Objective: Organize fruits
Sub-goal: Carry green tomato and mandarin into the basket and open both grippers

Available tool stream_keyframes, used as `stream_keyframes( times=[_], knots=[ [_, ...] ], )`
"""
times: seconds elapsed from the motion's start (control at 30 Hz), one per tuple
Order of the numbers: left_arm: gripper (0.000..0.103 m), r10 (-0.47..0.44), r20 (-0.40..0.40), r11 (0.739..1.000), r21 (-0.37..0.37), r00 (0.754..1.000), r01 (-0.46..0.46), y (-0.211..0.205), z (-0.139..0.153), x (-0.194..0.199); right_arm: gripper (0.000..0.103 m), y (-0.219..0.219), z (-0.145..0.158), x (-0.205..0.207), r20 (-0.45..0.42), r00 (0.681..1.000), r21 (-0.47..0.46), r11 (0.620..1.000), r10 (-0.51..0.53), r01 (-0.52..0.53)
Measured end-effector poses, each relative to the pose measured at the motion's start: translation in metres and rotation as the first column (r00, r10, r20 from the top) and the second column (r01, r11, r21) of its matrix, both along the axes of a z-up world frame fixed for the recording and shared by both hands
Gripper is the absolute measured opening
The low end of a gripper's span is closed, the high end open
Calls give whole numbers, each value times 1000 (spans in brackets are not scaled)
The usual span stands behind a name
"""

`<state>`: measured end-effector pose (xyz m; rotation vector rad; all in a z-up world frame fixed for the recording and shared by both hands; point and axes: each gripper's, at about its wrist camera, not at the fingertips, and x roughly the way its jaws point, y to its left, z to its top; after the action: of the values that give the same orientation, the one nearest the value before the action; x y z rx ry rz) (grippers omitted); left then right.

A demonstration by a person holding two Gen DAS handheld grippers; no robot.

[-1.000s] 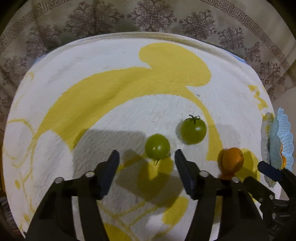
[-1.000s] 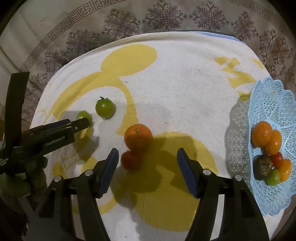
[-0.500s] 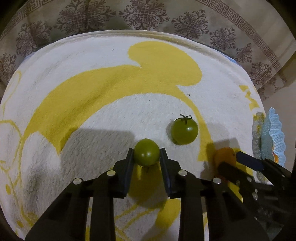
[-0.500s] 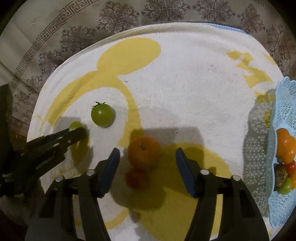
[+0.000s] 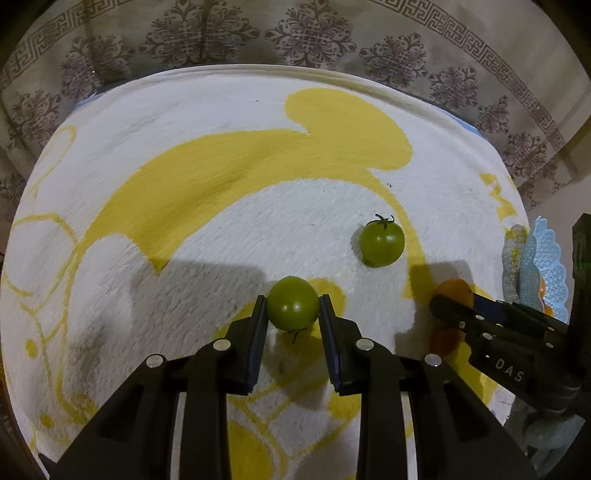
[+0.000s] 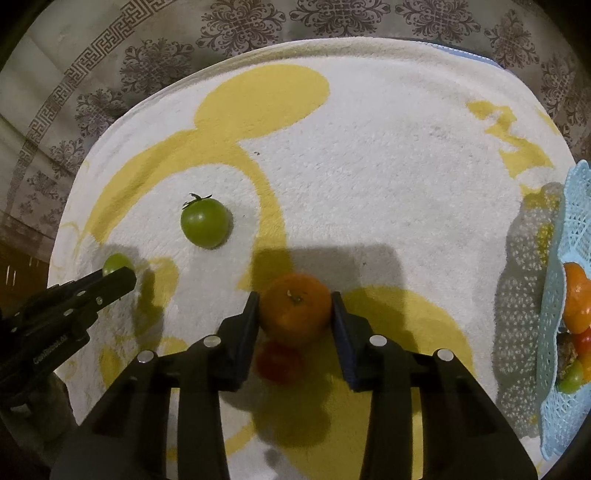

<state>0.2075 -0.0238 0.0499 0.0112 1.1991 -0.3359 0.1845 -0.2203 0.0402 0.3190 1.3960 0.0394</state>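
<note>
On the white-and-yellow towel [image 5: 258, 229], our left gripper [image 5: 293, 314] pinched a green tomato [image 5: 293, 308]; our right gripper [image 6: 294, 314] was closing around an orange [image 6: 294, 313]. Next, we judged, both needed carrying to the blue basket [image 6: 565, 229].

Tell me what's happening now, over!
Left gripper shut on green tomato. Right gripper closing on orange. Red tomato beneath. Basket unobstructed.

White towel [image 5: 332, 192] with yellow shapes. Two green tomatoes [image 5: 293, 309] [image 5: 382, 240]. Orange fruit [image 6: 295, 314], red tomato [image 6: 279, 360] below. Pale blue lattice basket [image 6: 569, 236] with orange, red, green contents. Black grippers [image 5: 293, 325] [image 6: 295, 328]. Beige cloth [image 5: 295, 33], brown floral medallions, Greek-key border.
</note>
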Motion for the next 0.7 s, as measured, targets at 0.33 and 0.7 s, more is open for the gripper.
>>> stream_keyframes(
  times=[0.33,0.7],
  knots=[
    [28,9,34,1000,12,999,-10,-14,20,-22,39,-22,34,-17,62,997,38,999,-38,35],
    [28,21,89,1000,2,996,-21,-47,51,-60,39,-67,72,-60,117,991,43,997,-61,56]
  ],
)
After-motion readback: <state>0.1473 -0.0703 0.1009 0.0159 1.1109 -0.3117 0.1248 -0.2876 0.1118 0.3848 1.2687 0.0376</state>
